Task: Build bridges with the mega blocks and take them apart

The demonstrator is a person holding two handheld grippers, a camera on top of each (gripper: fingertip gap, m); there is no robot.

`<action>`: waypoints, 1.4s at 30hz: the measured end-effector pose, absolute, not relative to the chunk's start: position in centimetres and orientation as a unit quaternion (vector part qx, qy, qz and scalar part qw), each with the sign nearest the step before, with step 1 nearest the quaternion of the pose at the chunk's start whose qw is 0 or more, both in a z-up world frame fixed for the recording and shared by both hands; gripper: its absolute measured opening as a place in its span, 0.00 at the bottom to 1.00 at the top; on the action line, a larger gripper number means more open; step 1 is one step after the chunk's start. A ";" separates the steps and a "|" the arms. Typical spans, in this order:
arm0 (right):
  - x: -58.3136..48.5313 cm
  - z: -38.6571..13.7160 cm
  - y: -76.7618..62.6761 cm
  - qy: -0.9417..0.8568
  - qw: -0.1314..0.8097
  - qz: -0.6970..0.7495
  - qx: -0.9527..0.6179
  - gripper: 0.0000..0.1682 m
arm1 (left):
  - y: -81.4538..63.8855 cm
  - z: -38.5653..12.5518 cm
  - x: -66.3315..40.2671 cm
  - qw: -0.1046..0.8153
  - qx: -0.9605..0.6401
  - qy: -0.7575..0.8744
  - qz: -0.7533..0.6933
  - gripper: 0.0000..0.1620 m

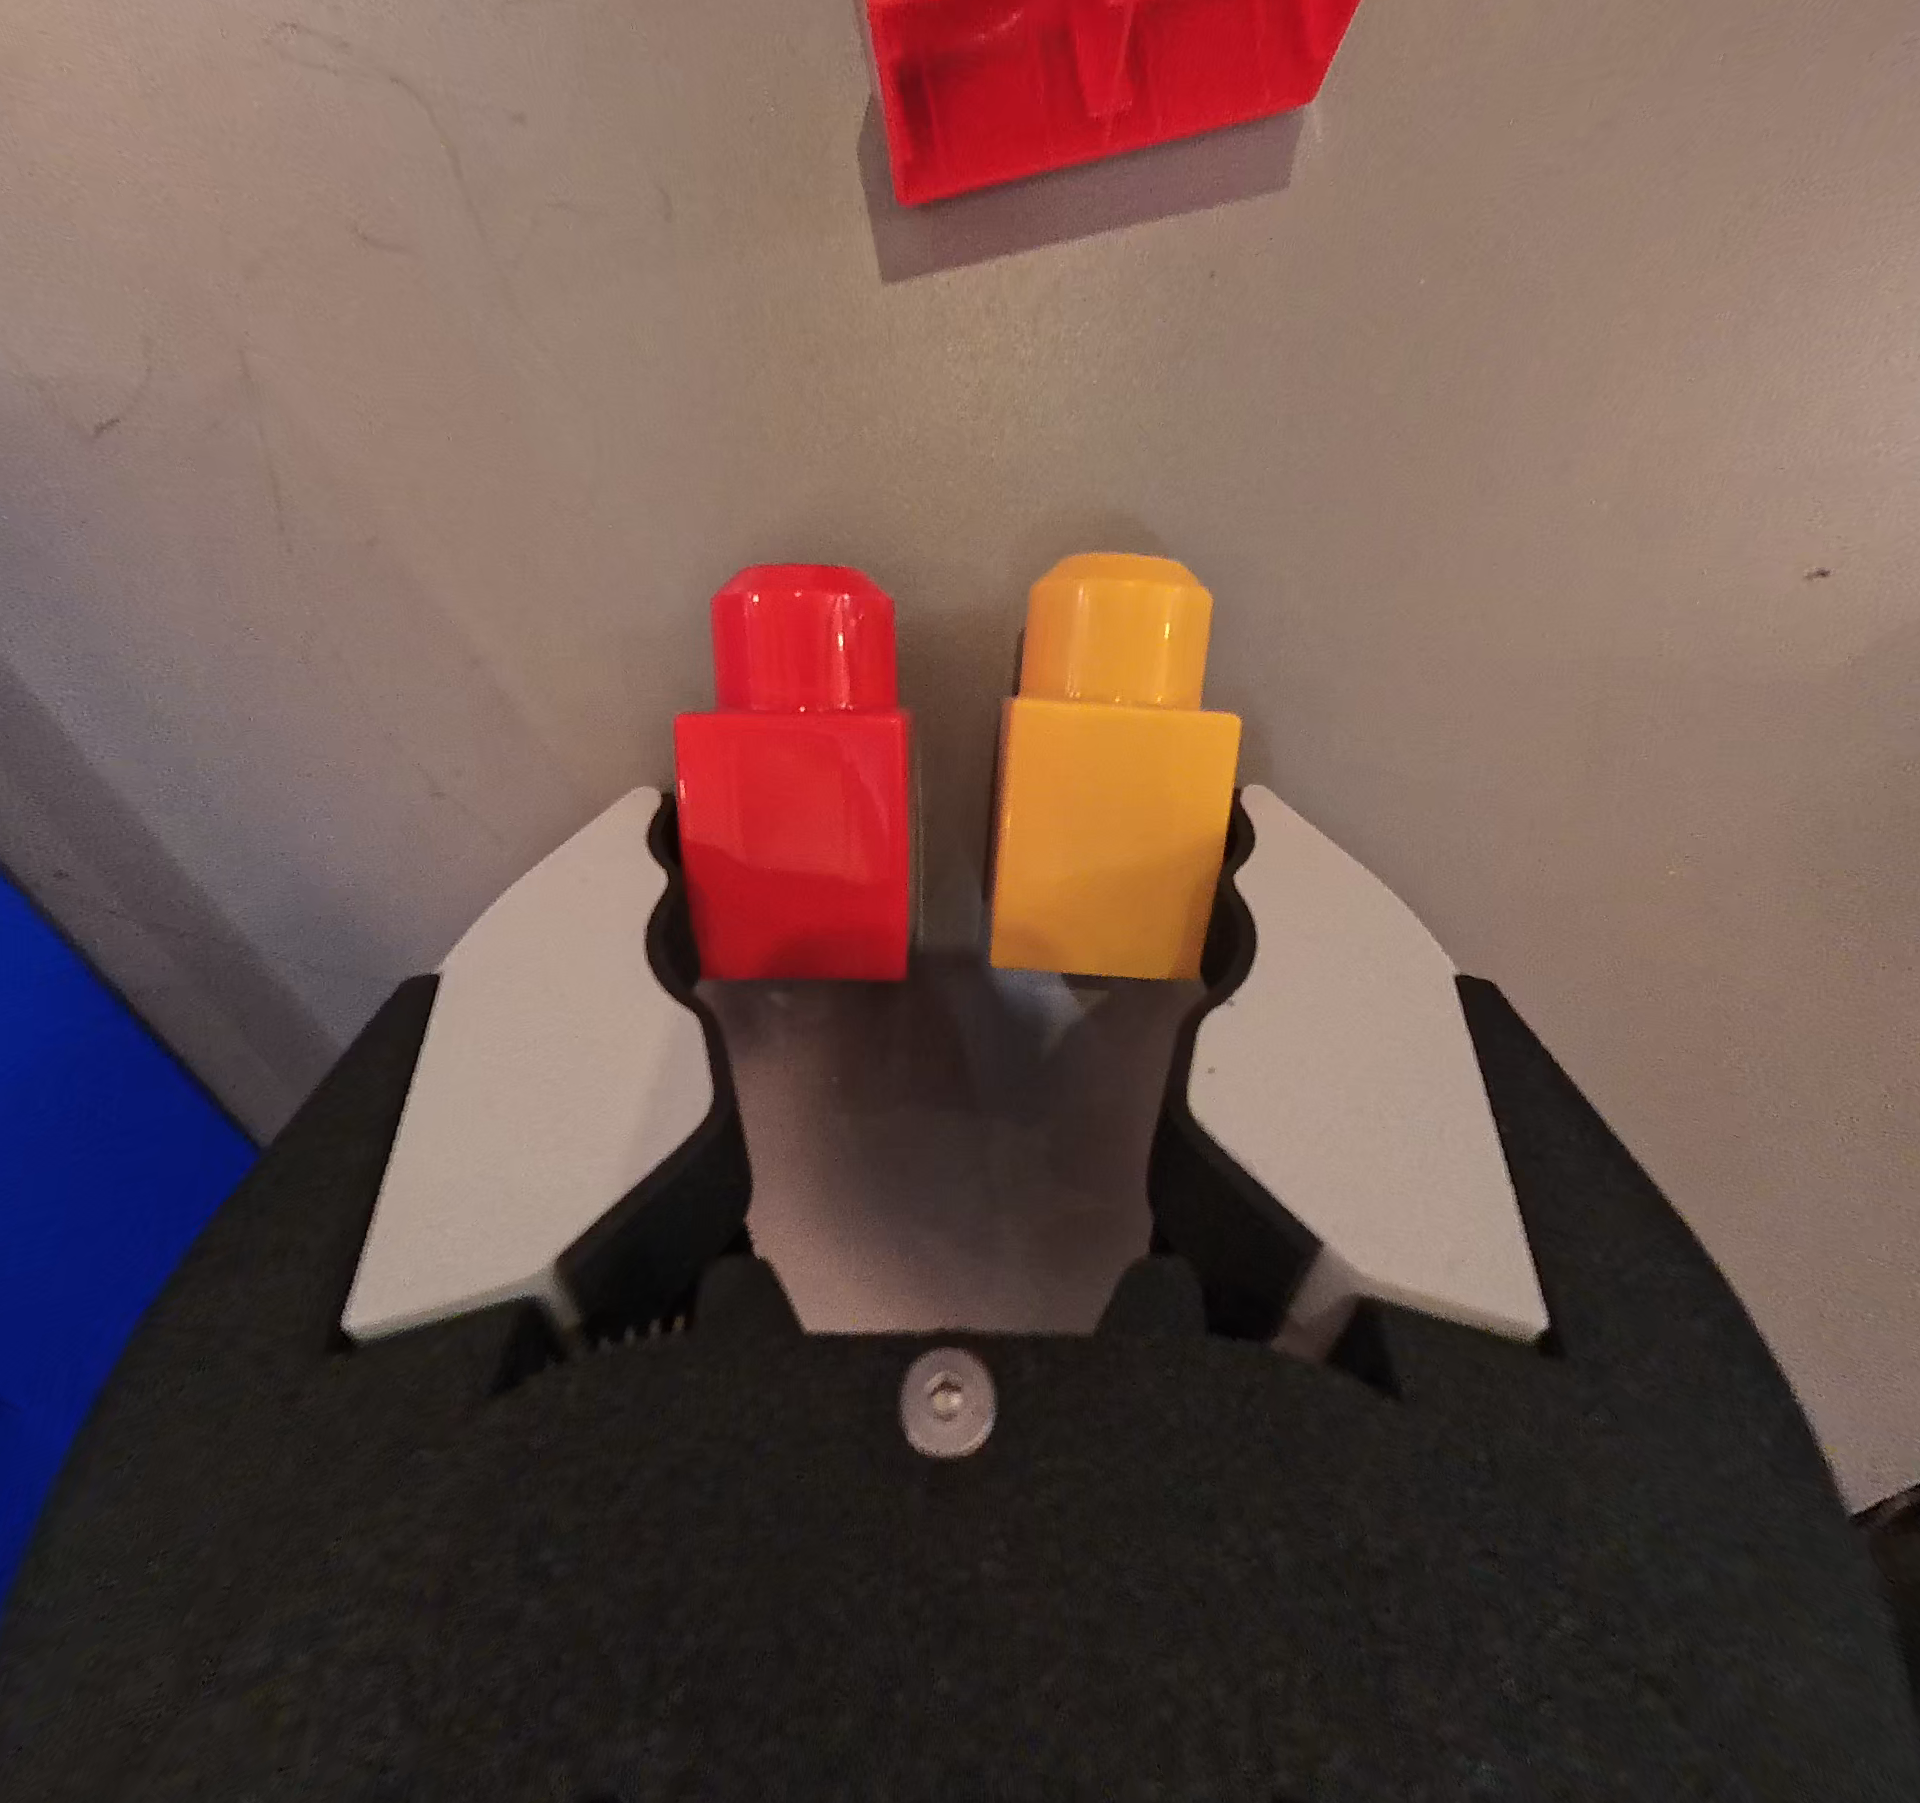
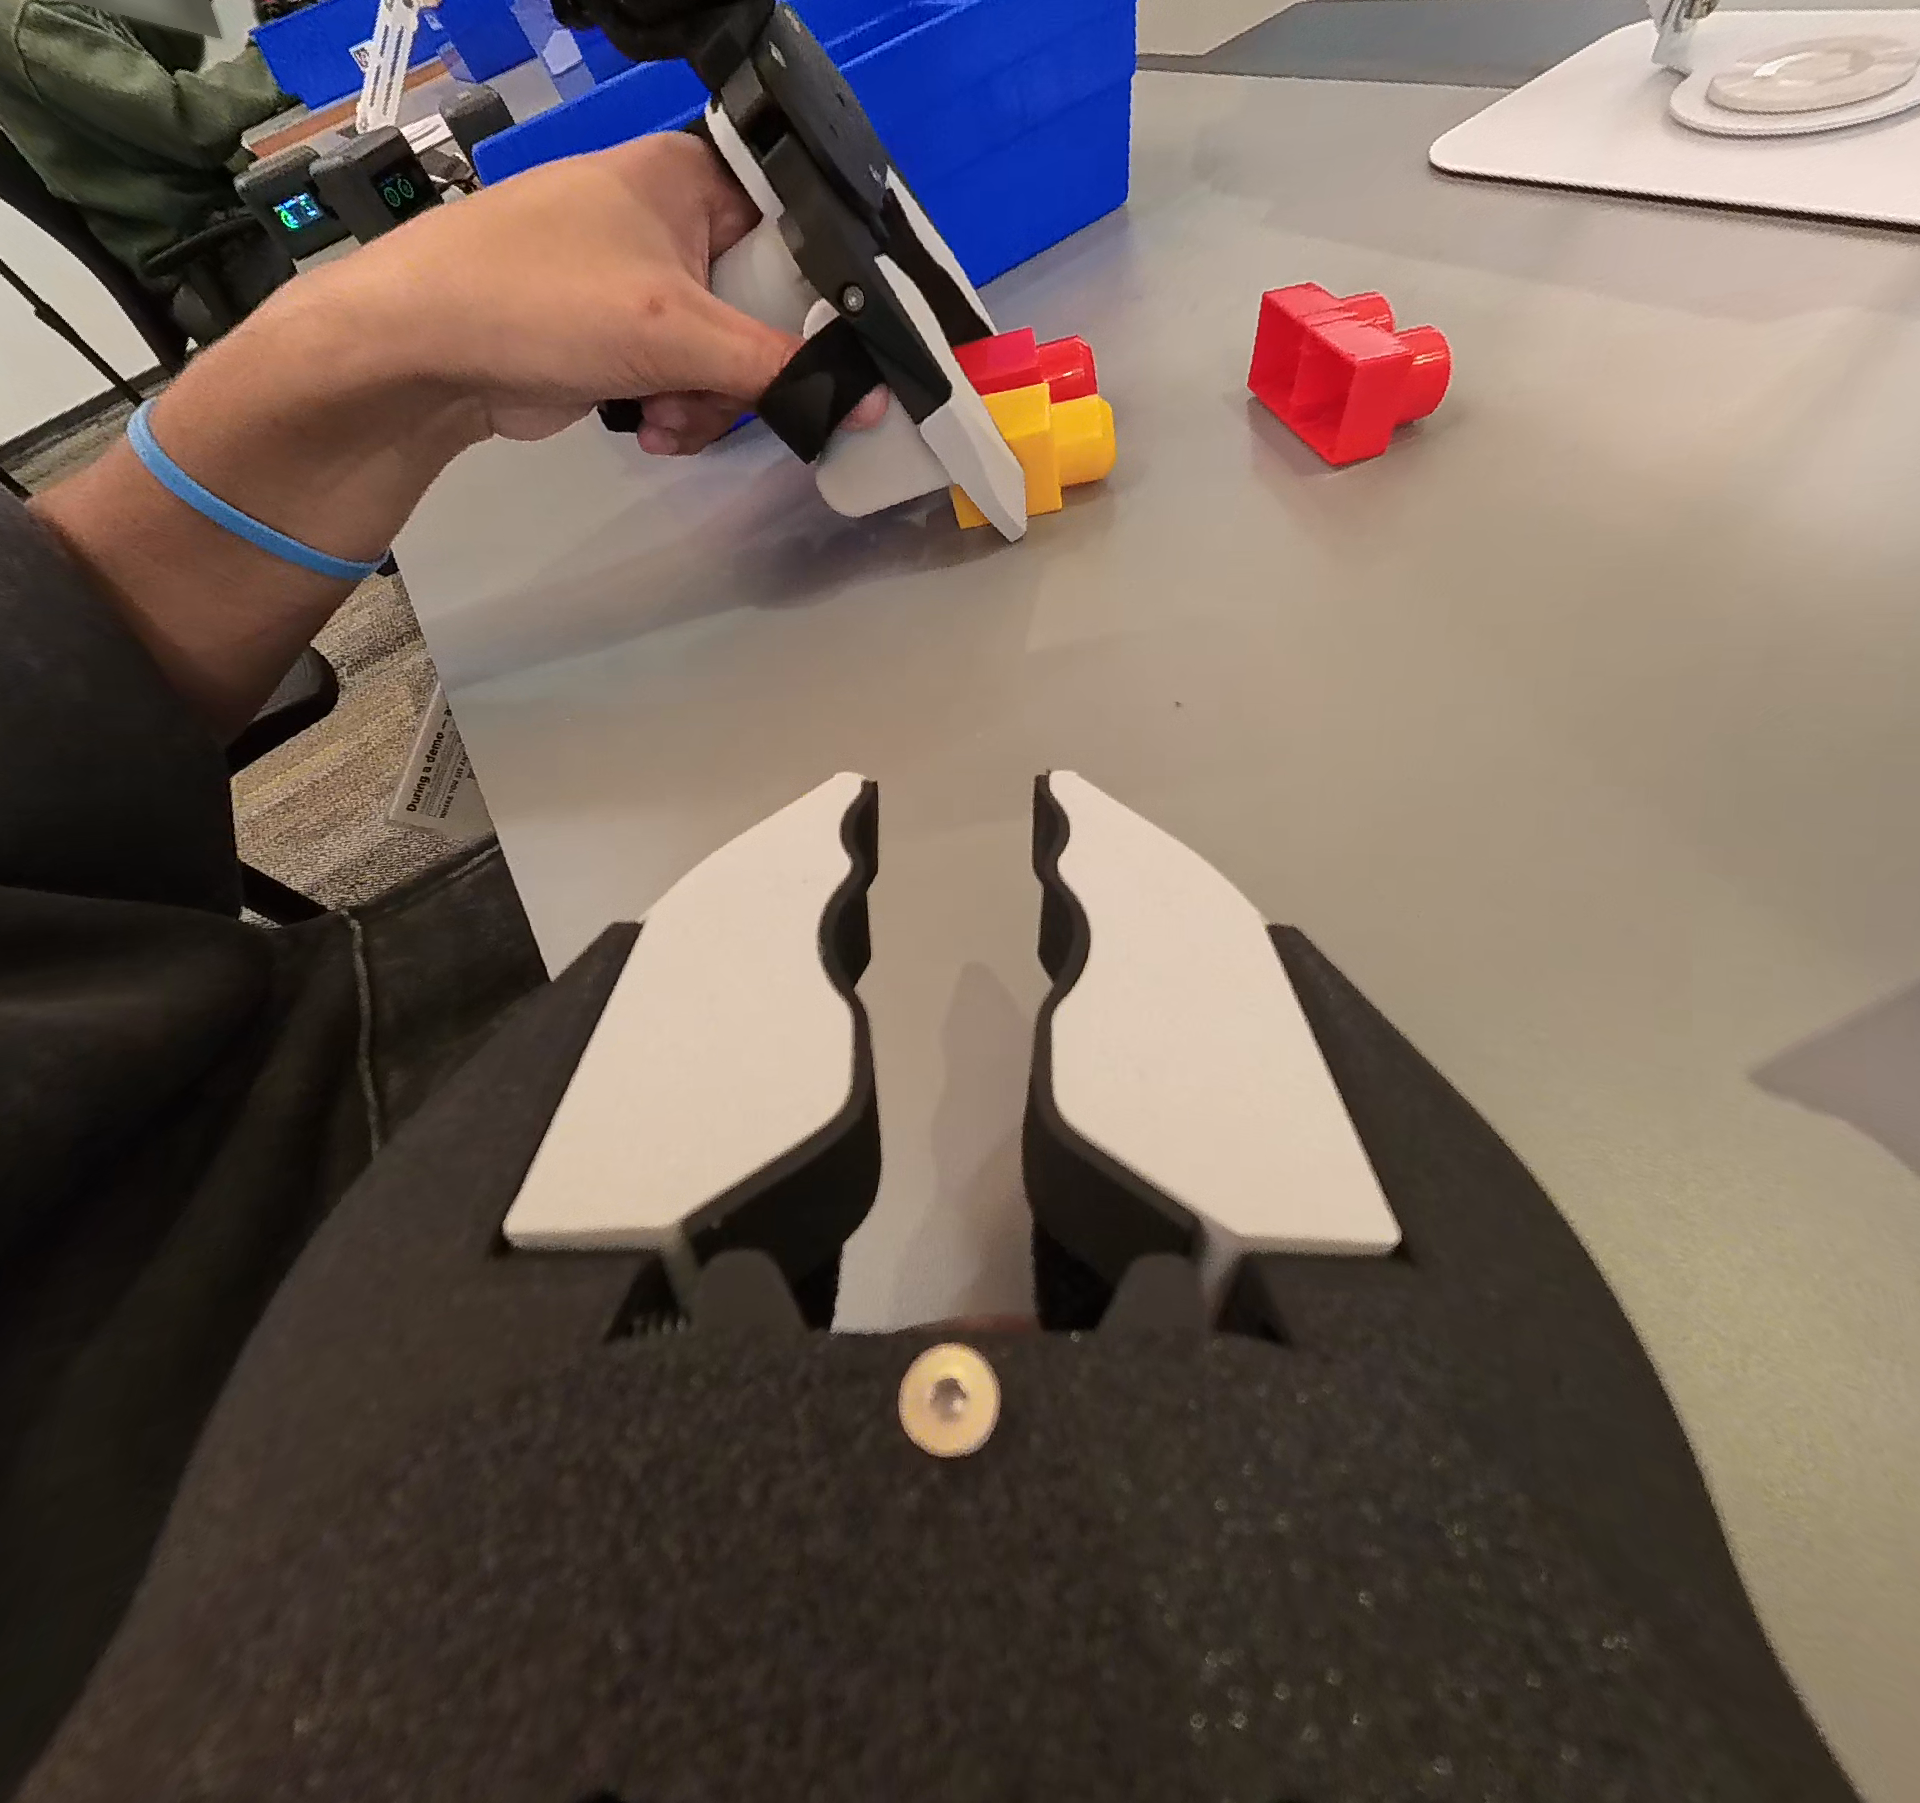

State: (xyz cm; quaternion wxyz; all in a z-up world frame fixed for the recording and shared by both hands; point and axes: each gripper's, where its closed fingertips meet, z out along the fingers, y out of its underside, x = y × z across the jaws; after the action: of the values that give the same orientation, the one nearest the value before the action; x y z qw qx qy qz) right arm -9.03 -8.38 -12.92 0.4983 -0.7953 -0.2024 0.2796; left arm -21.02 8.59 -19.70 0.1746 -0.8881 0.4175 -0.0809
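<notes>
Your left tool (image 1: 956, 880) is clamped across two single-stud blocks at once: the red block (image 1: 795, 839) against one finger, the yellow block (image 1: 1112, 839) against the other, a narrow gap between them. In the right wrist view both lie on their sides on the grey tabletop (image 2: 1351, 714), studs pointing away from your hand (image 2: 540, 299), red above yellow.

These look like light, hollow, rigid plastic with a glossy, slick skin, so I judge they will not deform but may slide or twist if you squeeze near an edge. Keep the ribbed black pads on the flat side walls of the bodies, not on the rounded studs. With that gap between the pair, one block may pivot when you lift.

The larger red two-stud block (image 2: 1340, 371) lies on its side well apart, its open hollow underside facing you; its thin walls give flat faces to pinch.

Your right tool (image 2: 956, 818) hangs low over bare tabletop, fingers apart and holding nothing.

Farther out sit a blue bin (image 2: 997, 91) behind the left tool and a white stand base (image 2: 1662, 132) at the far right.
</notes>
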 end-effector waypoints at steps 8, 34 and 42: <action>-9.1 -12.9 -8.4 -0.204 0.497 0.280 -0.795 0.17 | 8.3 -19.5 -20.8 0.175 -0.886 0.422 -0.083 0.49; -8.9 -12.9 -8.2 -0.200 0.502 0.273 -0.796 0.17 | 6.6 -15.1 -21.4 0.338 -0.797 0.483 -0.132 0.47; -8.7 -13.0 -7.6 -0.197 0.504 0.243 -0.805 0.17 | 5.3 -13.1 -21.3 0.444 -0.738 0.480 -0.165 0.47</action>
State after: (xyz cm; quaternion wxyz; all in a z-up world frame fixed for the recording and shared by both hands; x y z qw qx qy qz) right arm -8.71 -7.60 -13.05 0.5045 -0.8047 -0.1970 0.2432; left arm -21.33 5.29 -13.14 0.4438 -0.7384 0.4801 -0.1653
